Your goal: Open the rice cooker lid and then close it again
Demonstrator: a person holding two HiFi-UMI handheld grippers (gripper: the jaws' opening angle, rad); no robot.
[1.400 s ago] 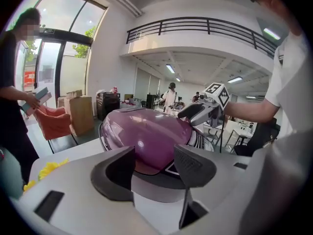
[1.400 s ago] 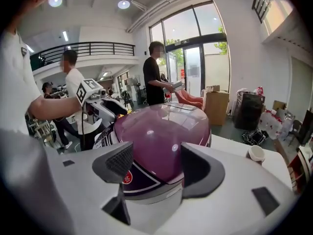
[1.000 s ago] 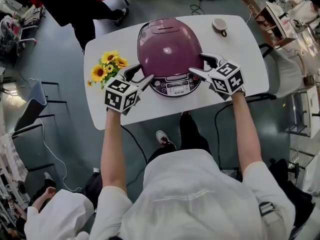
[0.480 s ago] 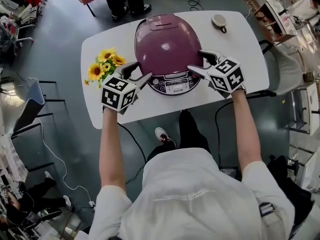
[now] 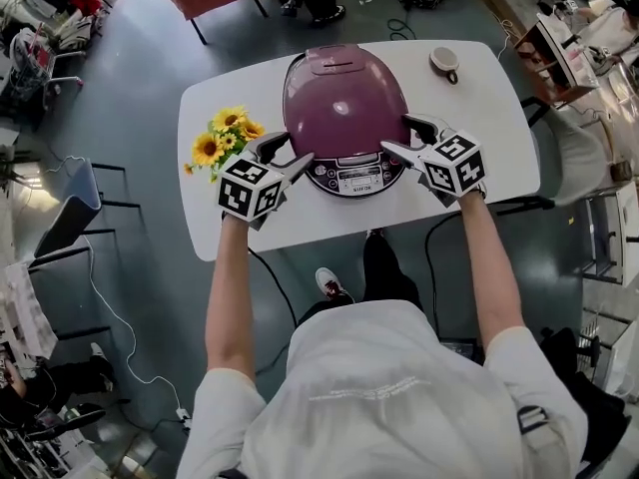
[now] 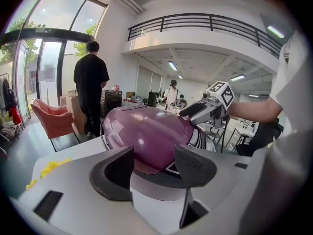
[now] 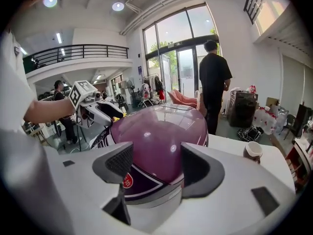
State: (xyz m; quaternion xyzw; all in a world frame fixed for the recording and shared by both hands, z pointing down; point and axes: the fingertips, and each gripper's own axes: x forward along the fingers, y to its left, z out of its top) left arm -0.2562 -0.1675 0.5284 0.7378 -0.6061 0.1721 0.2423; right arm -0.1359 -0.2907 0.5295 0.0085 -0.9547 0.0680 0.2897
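A purple rice cooker (image 5: 344, 113) with its lid down stands in the middle of the white table (image 5: 479, 98), its control panel (image 5: 356, 176) facing me. My left gripper (image 5: 283, 152) hovers open at the cooker's front left, close to its base, nothing between the fingers. My right gripper (image 5: 404, 135) hangs open at the front right, beside the lid's edge. In the left gripper view the cooker (image 6: 146, 136) fills the space beyond the open left gripper (image 6: 154, 168). The right gripper view shows the cooker (image 7: 161, 141) just past the open right gripper (image 7: 156, 168).
A bunch of yellow sunflowers (image 5: 225, 138) lies on the table left of the cooker. A small cup (image 5: 443, 62) stands at the far right. A person in black (image 7: 214, 89) stands beyond the table. Chairs and cables surround it on the floor.
Both grippers keep their places beside the cooker. The head view has shifted slightly, and the person behind the table has walked further away.
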